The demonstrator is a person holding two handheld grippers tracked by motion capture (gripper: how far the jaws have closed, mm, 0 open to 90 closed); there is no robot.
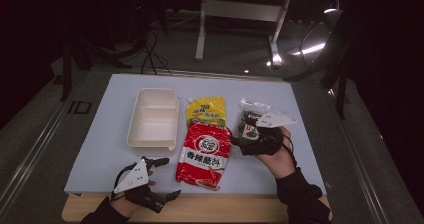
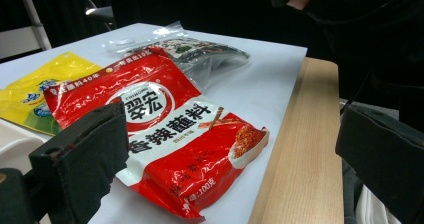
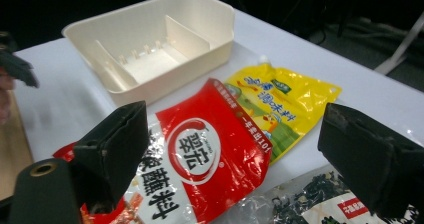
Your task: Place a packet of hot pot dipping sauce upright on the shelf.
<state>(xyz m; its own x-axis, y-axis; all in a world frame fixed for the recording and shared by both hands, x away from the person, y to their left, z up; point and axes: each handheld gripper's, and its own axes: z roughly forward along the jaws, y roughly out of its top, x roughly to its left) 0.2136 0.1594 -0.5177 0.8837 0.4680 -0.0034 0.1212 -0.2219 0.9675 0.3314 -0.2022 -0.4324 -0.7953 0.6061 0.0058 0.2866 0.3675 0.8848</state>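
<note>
— Left gripper (image 1: 161,178) first, nearest us at the table's front edge: jaws wide apart, nothing between them, pointing across at the red bag (image 1: 204,155).

— And that bag lies flat mid-table?

— Flat, yes, its near end close to the wooden lip. Its far end overlaps the yellow pouch (image 1: 206,110). On its right, the right gripper (image 1: 239,140) hangs over the dark clear bag (image 1: 250,120), jaws also spread and empty — its own view looks over the red bag (image 3: 200,159) toward the tray (image 3: 155,49).

— So which one gets picked up?

— My guess is the red bag, since both grippers face it.

— What could go wrong?

— It's slick film lying flat. A jaw coming in too shallow may just push it, and it would drag the yellow pouch along or slide toward the edge. Pinching too deep could catch the dark bag's loose corner as well, since that lies just beside it.

— And beyond?

— The white divided tray (image 1: 153,120), to the left of the yellow pouch, holding nothing.
</note>
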